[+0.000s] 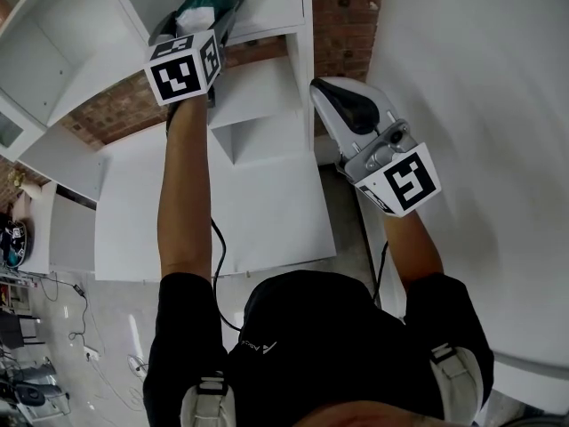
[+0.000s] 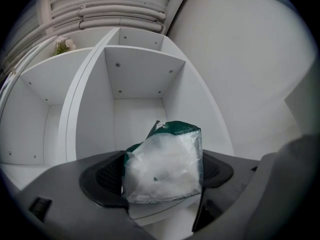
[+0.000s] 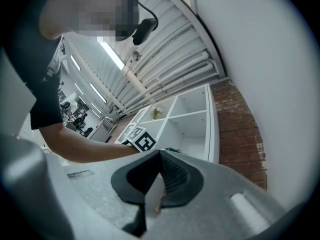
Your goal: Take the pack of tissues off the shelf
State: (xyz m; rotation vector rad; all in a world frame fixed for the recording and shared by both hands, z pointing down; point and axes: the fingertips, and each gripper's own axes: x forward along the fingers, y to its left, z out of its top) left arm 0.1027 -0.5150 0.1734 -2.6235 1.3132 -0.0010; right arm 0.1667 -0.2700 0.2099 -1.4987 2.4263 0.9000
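- Looks steeply down past a person in a dark top (image 1: 311, 327) onto a white shelf unit (image 1: 267, 140) set against a brick wall (image 1: 347, 16).
- Finds the left gripper (image 1: 213, 12) stretched forward on a bare forearm (image 1: 184, 194) to the shelf, its marker cube (image 1: 184, 68) facing the head camera.
- Shows the pack of tissues (image 2: 162, 166), clear plastic with a dark green top, tilted between the two dark pads (image 2: 102, 176) of that gripper, clamped from both sides.
- Places the pack at the mouth of an open compartment, just above the front edge of a shelf board (image 2: 160, 211); cannot tell whether it touches the board.
- Shows more white compartments behind and to the left, and a small bunch of pale flowers (image 2: 64, 44) in an upper one.
- Finds the right gripper (image 1: 327, 96) held well apart from the shelf, beside a plain white wall (image 1: 480, 78).
- Shows its jaws brought together at the tips, nothing between them.
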